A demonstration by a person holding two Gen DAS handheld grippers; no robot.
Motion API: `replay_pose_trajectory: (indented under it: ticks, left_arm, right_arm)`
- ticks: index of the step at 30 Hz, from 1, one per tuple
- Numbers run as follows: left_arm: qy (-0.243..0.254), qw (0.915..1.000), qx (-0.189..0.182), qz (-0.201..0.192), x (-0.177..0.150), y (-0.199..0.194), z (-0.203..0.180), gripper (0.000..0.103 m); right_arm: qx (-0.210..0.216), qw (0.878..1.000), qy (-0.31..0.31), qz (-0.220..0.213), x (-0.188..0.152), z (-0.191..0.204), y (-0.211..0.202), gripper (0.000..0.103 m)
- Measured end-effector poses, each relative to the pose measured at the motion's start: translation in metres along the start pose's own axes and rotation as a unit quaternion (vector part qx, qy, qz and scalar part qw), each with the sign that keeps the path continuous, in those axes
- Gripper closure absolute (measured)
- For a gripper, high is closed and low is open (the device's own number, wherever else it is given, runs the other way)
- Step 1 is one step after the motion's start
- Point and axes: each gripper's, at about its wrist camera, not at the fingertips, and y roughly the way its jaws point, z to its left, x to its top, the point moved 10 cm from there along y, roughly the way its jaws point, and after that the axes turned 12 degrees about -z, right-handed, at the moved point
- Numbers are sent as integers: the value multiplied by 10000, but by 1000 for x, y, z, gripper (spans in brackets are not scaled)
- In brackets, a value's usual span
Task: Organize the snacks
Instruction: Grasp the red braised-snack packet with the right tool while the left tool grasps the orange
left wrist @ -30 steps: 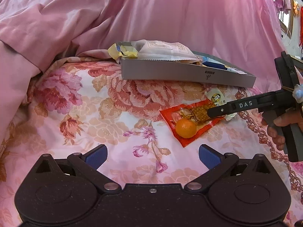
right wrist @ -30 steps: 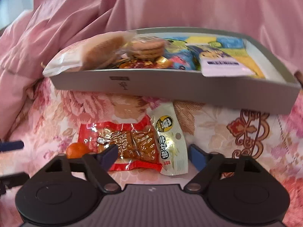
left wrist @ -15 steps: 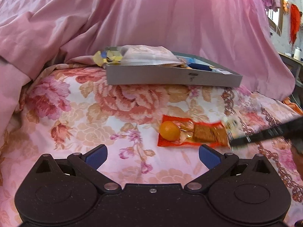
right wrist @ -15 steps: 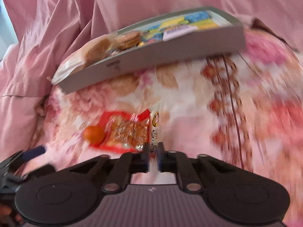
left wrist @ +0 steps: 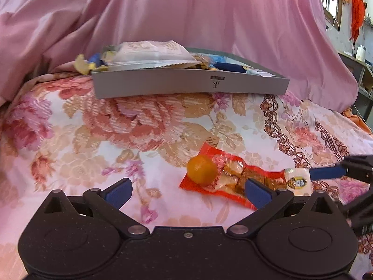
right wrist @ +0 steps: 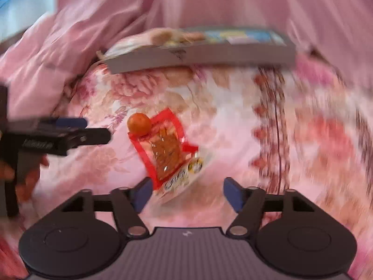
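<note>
I see wide bare floral bedspread [left wrist: 98, 140] between my grippers and the grey snack box [left wrist: 191, 85] at the far edge against the pink quilt [left wrist: 186, 11]. The red snack packet [right wrist: 163, 149] lies near me, long axis running near-to-far, an orange [right wrist: 139, 123] at its far end and a white packet [right wrist: 186, 175] at its near end. My right gripper [right wrist: 186, 194] has just been opening — jaws apart, nothing pinched — and my left gripper [left wrist: 187, 192] is spread wide too.

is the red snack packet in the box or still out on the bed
Out: the red snack packet lies flat on the floral bedspread, apart from the grey box.
</note>
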Motion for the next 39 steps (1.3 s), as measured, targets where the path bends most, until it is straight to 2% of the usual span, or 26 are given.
replay_pose_trajectory:
  ticks: [2,5,10,13,15,20,28,30,33,39]
  left_arm:
    - [75,9999,-72,60,1,11,-4,1]
    - [215,9996,-99,139,3,25,-9,7]
    - [326,9993,-127,143,4,39,-15,17]
    - [340,9992,-130,188,2,47,-17,29]
    - [278,9992,-120,263,0,51,-16,47]
    - [224,9995,-67,222,-3,53,-14,64]
    - [-12,9998,94,159,-4,38,-7,66]
    - [-101,9996,199,147,-6,30,-3,66]
    - [-257,9989,349,188,-11,14,6,66]
    - [-504,9962,628,341,-31,-22,22,66]
  right_arm:
    - [73,9985,-525,-138,5,6,3,19]
    - [297,9932,-1082,-310,12,19,13,16]
    - [580,9867,-1491,-288,14,35,36,15]
    - [648,9847,-1597,-259,10,40,45,15]
    - [634,9845,-1620,-227,6,41,51,15]
    - [639,9868,-1478,-193,5,40,59,15]
    - [694,9929,-967,58,7,29,72,21]
    - [679,9929,-973,90,5,30,70,25]
    - [665,9931,-950,151,2,34,64,37]
    - [391,9968,-601,340,-7,39,44,37]
